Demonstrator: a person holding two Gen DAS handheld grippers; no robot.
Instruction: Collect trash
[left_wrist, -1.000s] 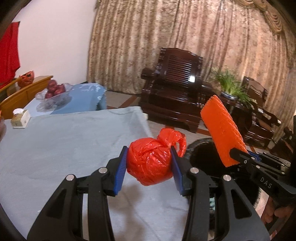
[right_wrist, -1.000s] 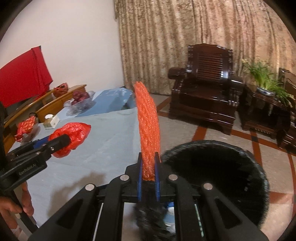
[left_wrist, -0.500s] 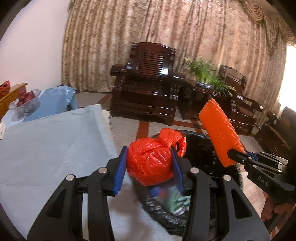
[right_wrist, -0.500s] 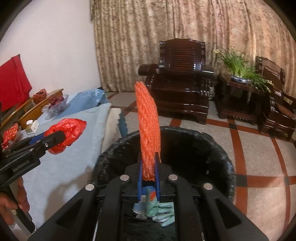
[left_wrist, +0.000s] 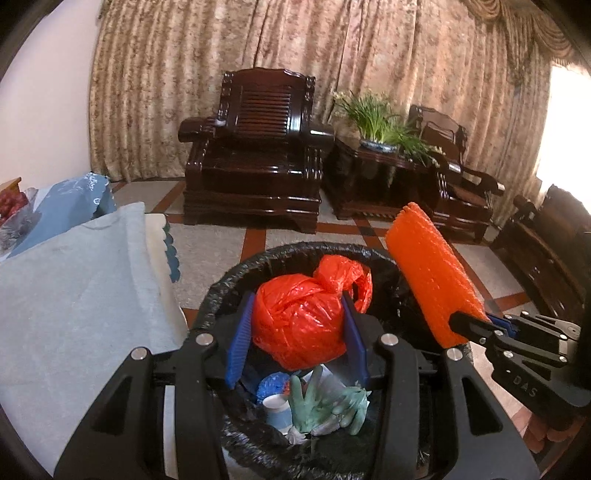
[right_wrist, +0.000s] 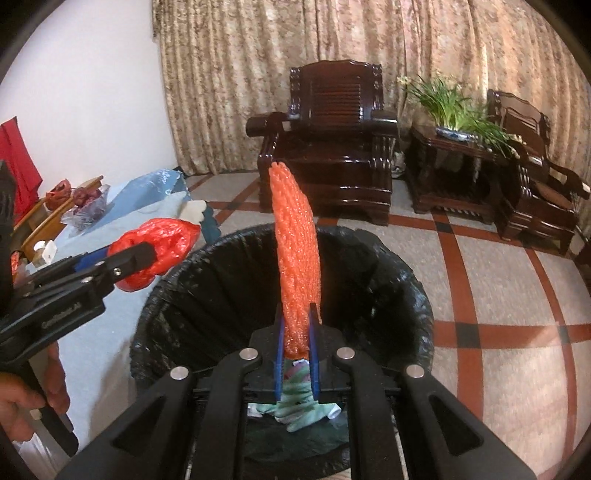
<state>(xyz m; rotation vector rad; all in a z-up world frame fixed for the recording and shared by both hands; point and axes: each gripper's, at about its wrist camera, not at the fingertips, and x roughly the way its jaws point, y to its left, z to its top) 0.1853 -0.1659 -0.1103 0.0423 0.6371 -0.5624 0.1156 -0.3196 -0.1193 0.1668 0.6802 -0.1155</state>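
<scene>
The knotted bag (left_wrist: 295, 317) is glossy red-orange; the foam net (left_wrist: 432, 273) is orange with a mesh pattern; the bin liner (right_wrist: 388, 280) is black; the gloves (left_wrist: 325, 402) are pale green; the worktop (left_wrist: 74, 280) cloth is light blue; the floor (right_wrist: 498, 295) is speckled beige with red-brown stripes.

left hand-held gripper (left_wrist: 297, 332) | blk frame, blue ribbed pads, silver screws | right hand-held gripper (right_wrist: 295, 347) same

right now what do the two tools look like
Both are matte black plastic with angular triangular cut-outs and round silver bolt heads. The left tool and right tool each carry ribbed blue pads inside the fingers. Pale lettering marks their sides. No cables or sleeves show.
</scene>
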